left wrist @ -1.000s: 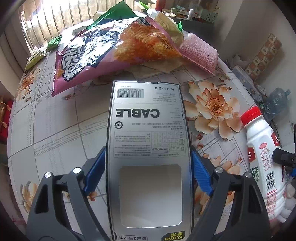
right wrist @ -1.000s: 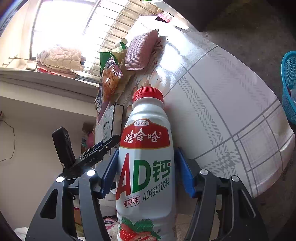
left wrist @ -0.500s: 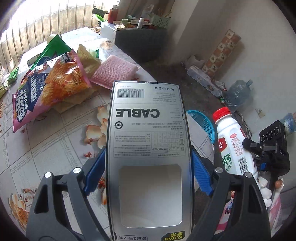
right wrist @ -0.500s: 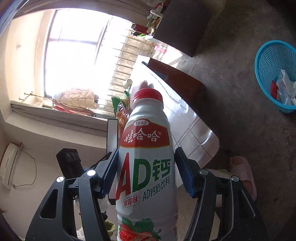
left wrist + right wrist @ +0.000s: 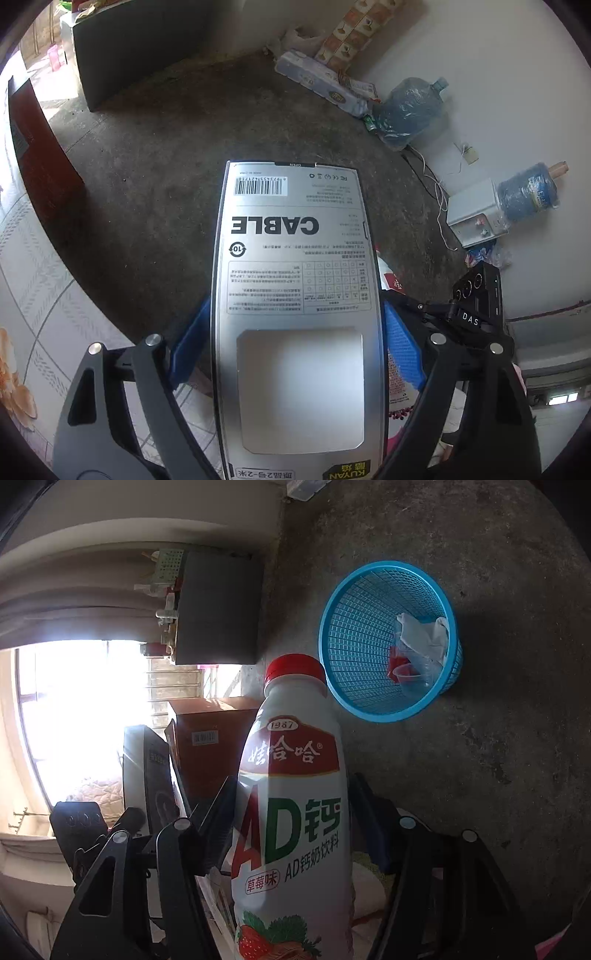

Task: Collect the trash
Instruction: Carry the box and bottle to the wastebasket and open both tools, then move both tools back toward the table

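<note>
My left gripper (image 5: 295,350) is shut on a silver cable box (image 5: 295,288) and holds it over the concrete floor past the table edge. My right gripper (image 5: 291,812) is shut on a white drink bottle (image 5: 291,812) with a red cap. The bottle points toward a blue mesh trash basket (image 5: 354,635) on the floor, up and to the right of it, holding crumpled paper and a plastic cup. In the left wrist view the right gripper (image 5: 476,314) sits close at the right. In the right wrist view the cable box (image 5: 147,775) shows edge-on at the left.
The floral table (image 5: 33,295) edge lies at the left. A brown box (image 5: 214,746) stands behind the bottle. A dark cabinet (image 5: 147,40) stands at the back. Water jugs (image 5: 410,110) and a white dispenser (image 5: 476,214) line the wall at the right.
Both grippers have swung away from the table toward the floor, carrying the box and the bottle. The blue basket now lies closer and larger in the right wrist view.
</note>
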`<state>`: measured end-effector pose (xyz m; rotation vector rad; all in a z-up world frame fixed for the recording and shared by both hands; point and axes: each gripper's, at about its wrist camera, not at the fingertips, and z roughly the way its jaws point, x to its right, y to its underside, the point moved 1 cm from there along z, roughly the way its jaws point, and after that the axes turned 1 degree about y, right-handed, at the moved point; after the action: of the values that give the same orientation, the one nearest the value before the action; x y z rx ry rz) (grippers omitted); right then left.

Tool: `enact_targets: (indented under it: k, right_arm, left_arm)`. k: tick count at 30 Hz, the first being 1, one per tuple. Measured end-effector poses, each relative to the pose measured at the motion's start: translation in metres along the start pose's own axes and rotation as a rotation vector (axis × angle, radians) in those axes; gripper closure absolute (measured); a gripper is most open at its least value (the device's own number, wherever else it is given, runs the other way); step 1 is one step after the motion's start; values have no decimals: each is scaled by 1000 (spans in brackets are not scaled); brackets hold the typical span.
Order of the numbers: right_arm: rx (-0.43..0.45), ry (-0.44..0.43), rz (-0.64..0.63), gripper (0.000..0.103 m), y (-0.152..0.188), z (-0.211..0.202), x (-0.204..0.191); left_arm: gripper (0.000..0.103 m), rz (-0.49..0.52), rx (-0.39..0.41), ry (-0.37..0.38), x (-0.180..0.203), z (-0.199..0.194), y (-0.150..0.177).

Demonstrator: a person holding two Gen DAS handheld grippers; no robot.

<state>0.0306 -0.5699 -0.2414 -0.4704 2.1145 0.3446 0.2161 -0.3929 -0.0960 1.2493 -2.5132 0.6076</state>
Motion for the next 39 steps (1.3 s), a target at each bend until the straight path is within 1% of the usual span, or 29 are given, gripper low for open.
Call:
enact_targets:
  k: [4,6,8,9,10,12,13,15,17,19,22,25,28,31,34,36,37,39]
  right_arm:
    - [-9,35,93,43,-36,27,26]
    - [-4,39,130,42,-57,40,34]
    - [9,37,160,42,-80,55,40]
    - [21,40,170,36,-90,61,42]
    - [29,35,172,34,-100,68,45]
    - [60,59,197,34,-114,76,53]
    - [72,73,208,34,-119,78,59]
    - [91,101,229,34,-120,79,67]
    - [99,93,229,34,-114,77,73]
    - [99,102,218,34,-106,76,80]
    - [96,104,215,34,-89,69,89]
    - [97,99,209,34,-66,58,94]
    - [99,113,155,34,-39,44,87]
    - [103,134,72,34,-12,30,72]
    - [136,183,-58,34,14,12,46]
    - [163,229,-157,27,31,2,24]
    - [169,248,-205,27,39,0,14]
    - [170,281,-304,27,53,-3,-8]
  left_arm:
    - [21,6,-84,-59,3,62,-36]
    - [21,-1,-132,-55,10,89,-53]
    - [19,-20,-154,-24,15,112,-72]
    - [18,-32,-153,-17,17,122,-82]
    - [17,-51,-140,-27,16,131,-90]
    - [16,-87,-107,-63,13,144,-101]
    - [16,-84,-101,-76,13,149,-105]
    - [16,-71,-96,-94,11,154,-104]
    - [16,-71,-102,-68,8,151,-96]
    - [16,-79,-97,-45,2,143,-89]
    - [16,-80,-52,-17,-4,118,-78]
    - [17,-64,4,-9,-7,87,-64]
    - [16,-41,93,25,-6,48,-46]
    - [16,-11,211,50,-3,3,-20]
    - [16,19,327,55,1,-42,11]
    - [16,40,410,34,2,-73,34]
    - [16,45,451,16,1,-87,47]
    - [16,40,507,-23,-4,-113,70]
